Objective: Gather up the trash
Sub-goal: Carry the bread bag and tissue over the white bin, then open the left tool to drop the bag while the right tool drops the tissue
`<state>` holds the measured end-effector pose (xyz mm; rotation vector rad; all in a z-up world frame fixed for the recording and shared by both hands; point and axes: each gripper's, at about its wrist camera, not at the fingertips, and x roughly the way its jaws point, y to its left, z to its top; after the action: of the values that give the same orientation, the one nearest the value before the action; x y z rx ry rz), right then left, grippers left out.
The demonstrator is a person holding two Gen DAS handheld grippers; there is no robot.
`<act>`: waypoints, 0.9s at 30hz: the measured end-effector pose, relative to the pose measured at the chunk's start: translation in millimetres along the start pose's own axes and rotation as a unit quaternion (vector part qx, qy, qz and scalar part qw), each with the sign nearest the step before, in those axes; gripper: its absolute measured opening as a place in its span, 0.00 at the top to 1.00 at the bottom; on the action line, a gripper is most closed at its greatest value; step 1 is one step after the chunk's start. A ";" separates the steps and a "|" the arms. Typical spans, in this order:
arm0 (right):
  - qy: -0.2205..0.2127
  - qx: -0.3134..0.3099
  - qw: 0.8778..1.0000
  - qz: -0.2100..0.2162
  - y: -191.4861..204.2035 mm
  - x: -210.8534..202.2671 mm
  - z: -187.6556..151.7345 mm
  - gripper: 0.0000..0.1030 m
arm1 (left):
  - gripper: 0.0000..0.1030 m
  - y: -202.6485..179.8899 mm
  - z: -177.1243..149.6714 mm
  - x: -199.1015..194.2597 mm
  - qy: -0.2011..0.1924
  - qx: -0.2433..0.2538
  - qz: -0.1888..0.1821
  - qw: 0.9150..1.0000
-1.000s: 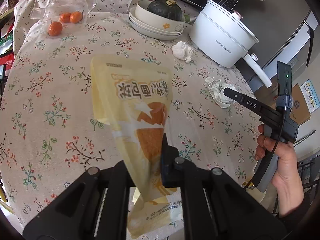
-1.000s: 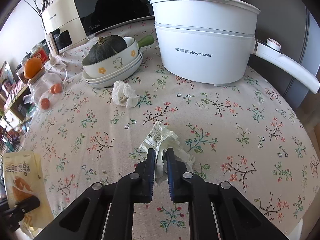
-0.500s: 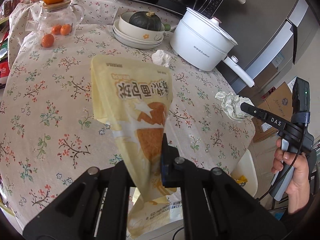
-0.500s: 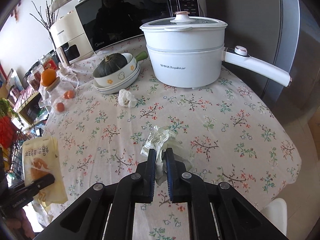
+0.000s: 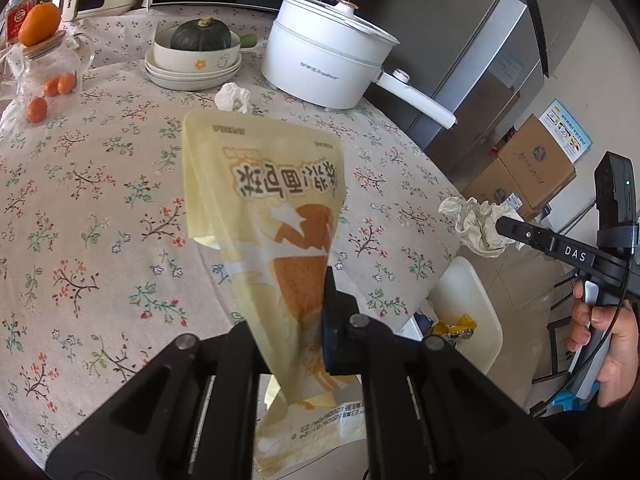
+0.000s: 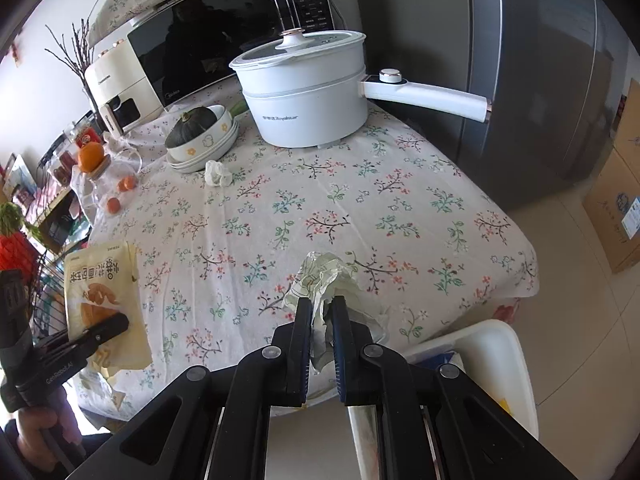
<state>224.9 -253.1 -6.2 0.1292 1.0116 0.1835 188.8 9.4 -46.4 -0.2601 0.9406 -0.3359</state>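
Observation:
My left gripper (image 5: 292,304) is shut on a yellow snack bag (image 5: 276,216) and holds it in the air over the table's near edge; the bag also shows in the right wrist view (image 6: 100,292). My right gripper (image 6: 322,312) is shut on a crumpled pale paper wad (image 6: 326,276), lifted past the table's edge; the wad also shows in the left wrist view (image 5: 476,224). A white trash bin (image 6: 492,360) stands on the floor below the table edge, seen too in the left wrist view (image 5: 468,304). Another crumpled white tissue (image 5: 232,97) lies on the table near the bowls.
The floral tablecloth (image 5: 100,200) carries a white electric pot (image 5: 324,64) with a long handle, stacked bowls with a green squash (image 5: 196,52), and a glass jar with oranges (image 5: 48,68). A microwave (image 6: 224,36) is behind. Cardboard boxes (image 5: 528,164) stand on the floor.
Both grippers have pulled back and up from the table with their loads. The paper wad has left the tabletop and now hangs beyond the edge, above the bin.

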 end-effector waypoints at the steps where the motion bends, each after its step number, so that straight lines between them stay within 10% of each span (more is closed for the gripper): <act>1: 0.002 0.002 1.000 -0.004 -6.9 -3.4 -5.2 0.90 | 0.91 -6.2 -0.1 2.3 0.002 0.005 -0.006 1.000; 27: 0.052 0.087 0.992 -0.077 -155.0 -41.5 -113.2 0.90 | 0.89 -169.8 -51.9 95.3 0.059 0.159 -0.109 0.979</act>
<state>121.5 -410.8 -60.9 0.2004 1.1369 -0.0397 169.6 -187.4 -85.3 -0.0499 0.9605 -0.7033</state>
